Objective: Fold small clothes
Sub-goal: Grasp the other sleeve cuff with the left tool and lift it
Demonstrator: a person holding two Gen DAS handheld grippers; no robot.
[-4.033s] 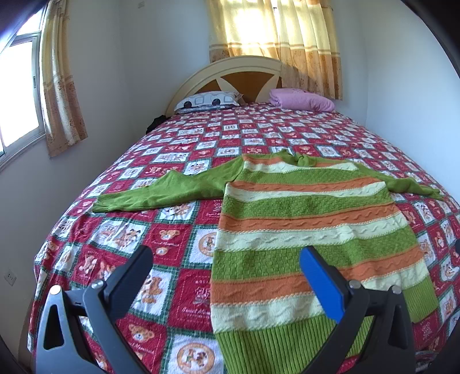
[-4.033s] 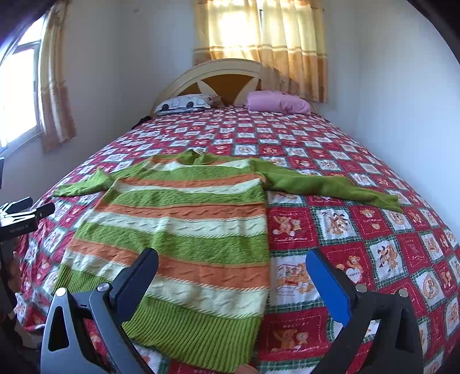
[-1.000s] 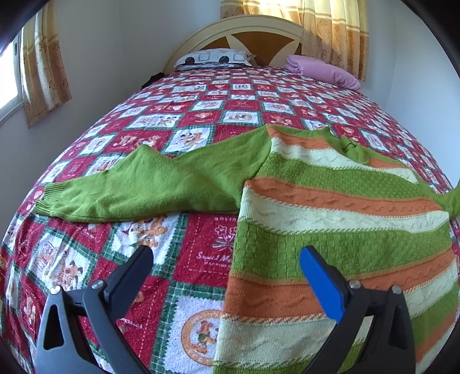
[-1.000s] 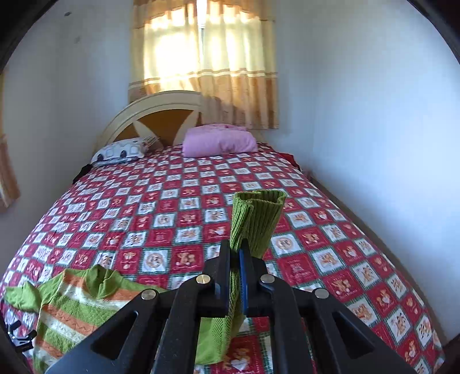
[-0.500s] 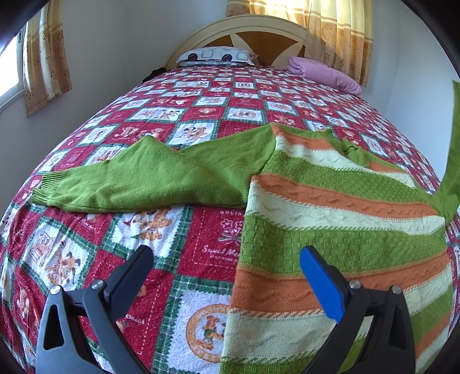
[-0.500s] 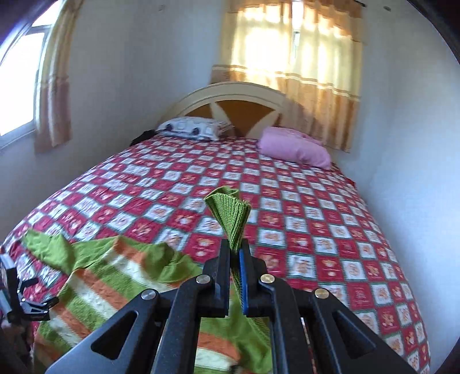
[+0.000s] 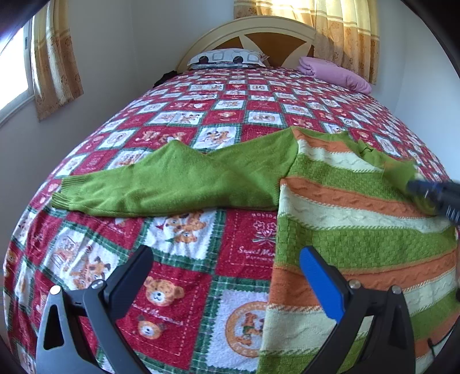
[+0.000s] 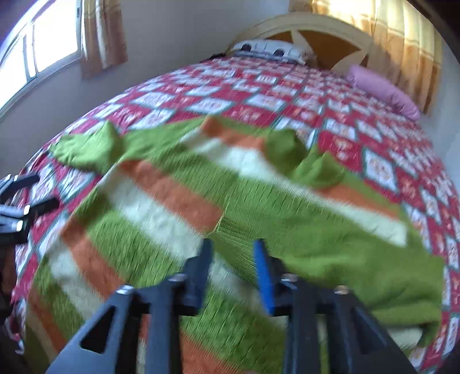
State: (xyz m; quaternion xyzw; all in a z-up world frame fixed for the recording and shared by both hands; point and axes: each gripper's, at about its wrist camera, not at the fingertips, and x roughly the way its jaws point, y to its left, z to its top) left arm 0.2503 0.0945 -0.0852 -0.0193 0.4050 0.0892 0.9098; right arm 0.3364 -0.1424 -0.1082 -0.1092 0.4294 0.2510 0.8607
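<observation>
One striped sweater (image 7: 359, 218) lies on one bed, which is covered by one patchwork quilt (image 7: 178, 290). The sweater has two plain green sleeves: one (image 7: 172, 187) spread flat at centre left of the left wrist view, one (image 8: 359, 250) folded over the body at lower right of the right wrist view. Two pillows sit at the top of the frame: one patterned (image 7: 227, 57), one pink (image 7: 336, 73). One headboard (image 7: 258, 31). Two curtains: one (image 7: 54, 57) at upper left, one (image 7: 330, 26) at upper right. Two grippers: the left gripper (image 7: 227, 284) and the right gripper (image 8: 233, 273).
</observation>
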